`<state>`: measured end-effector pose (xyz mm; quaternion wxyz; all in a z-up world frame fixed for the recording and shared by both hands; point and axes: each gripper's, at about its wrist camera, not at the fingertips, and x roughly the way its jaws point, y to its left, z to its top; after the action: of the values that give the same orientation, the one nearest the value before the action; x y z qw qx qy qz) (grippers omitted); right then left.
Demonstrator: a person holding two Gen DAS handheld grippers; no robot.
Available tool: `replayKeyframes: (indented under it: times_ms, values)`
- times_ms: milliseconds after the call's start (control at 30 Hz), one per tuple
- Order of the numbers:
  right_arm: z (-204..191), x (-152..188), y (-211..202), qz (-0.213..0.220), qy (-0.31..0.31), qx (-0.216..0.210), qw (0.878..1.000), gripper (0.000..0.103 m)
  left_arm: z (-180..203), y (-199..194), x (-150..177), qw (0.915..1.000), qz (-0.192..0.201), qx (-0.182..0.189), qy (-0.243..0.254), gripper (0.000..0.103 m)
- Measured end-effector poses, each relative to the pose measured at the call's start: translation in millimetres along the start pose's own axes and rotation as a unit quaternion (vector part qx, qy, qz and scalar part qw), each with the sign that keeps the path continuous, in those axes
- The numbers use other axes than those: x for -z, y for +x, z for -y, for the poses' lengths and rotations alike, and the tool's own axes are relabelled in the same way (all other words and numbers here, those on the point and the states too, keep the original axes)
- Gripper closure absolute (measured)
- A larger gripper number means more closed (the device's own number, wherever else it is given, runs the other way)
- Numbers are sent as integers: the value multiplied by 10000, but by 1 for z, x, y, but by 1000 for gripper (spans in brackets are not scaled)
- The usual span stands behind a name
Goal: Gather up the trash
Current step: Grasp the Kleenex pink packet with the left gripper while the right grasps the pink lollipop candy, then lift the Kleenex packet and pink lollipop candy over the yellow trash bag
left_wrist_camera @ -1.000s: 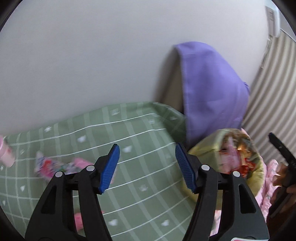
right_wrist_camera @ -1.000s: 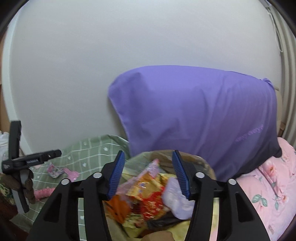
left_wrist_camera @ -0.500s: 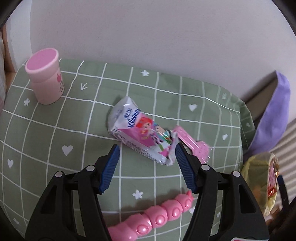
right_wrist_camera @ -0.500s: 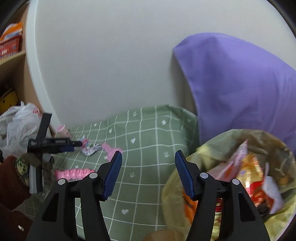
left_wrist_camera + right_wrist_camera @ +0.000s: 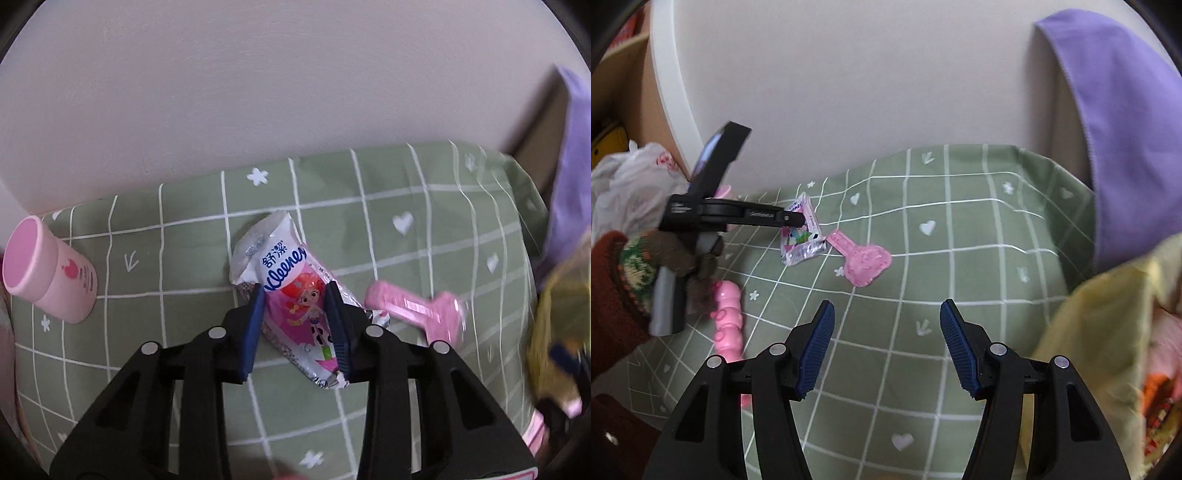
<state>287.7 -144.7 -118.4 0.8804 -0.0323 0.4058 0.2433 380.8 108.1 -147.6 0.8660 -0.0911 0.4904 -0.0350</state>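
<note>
The tissue packet [image 5: 291, 295] lay crumpled on the green checked cloth [image 5: 406, 229], a soft plastic wrapper printed "Kleenex" in blue above a cartoon girl with red hair, its torn ends silvery and ragged. The left gripper [image 5: 295, 317] had just been closing, and its blue ribbed pads [image 5: 255, 325] stood against the two sides of the packet, which sat between them on the cloth. In the right wrist view the same gripper reached in from the left, held by a gloved hand [image 5: 683, 258] in a dark red sleeve.

Just right of the packet lay a flat pink paddle-shaped toy [image 5: 860, 258], glossy and heart-shaped at its wide end. A knobbly pink toy [image 5: 727, 317], made of rounded segments, lay nearer the hand. A pink cylindrical cup [image 5: 48, 273] with a matte finish stood at the cloth's left edge, against the white wall.

The right gripper [image 5: 886, 343] hovered over bare cloth with its jaws wide apart and nothing between them. At the right edge a pale yellow bag [image 5: 1089, 332] gaped, with red and orange wrappers [image 5: 1160, 398] inside. Behind it a purple pillow [image 5: 1126, 129] leaned on the wall
</note>
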Motion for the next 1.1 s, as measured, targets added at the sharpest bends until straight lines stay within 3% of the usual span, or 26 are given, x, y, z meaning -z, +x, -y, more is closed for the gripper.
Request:
replayKeyframes:
  times_ms: [133,200,267,400,533,767,967,1100]
  values:
    - [-14,-11,27,-141,-297,166,9993,47,-17,-17,23,9995,-145,231,174,72]
    - [-16,-20,44,-175,-314,54,9993,47,-28,-28,31,9991,-157,386,66,72]
    - [-19,-28,59,-179,-264,-82,9995,47,-40,-38,36,9986,-89,509,-144,66]
    - [-27,-43,94,-282,-315,34,9991,47,-58,-59,46,9967,106,707,-382,58]
    - [-33,-44,115,-551,-419,-31,9976,60,-60,-64,46,9958,156,766,-478,52]
    - [-42,-28,81,-440,-504,-128,9977,61,-40,-43,37,9968,-5,626,-489,46]
    - [-21,-10,41,-289,28,-200,9994,60,-26,-30,39,9961,-296,434,-705,46]
    - [-11,4,20,-188,275,-140,9993,60,-1,-17,46,9981,-434,-27,-447,46]
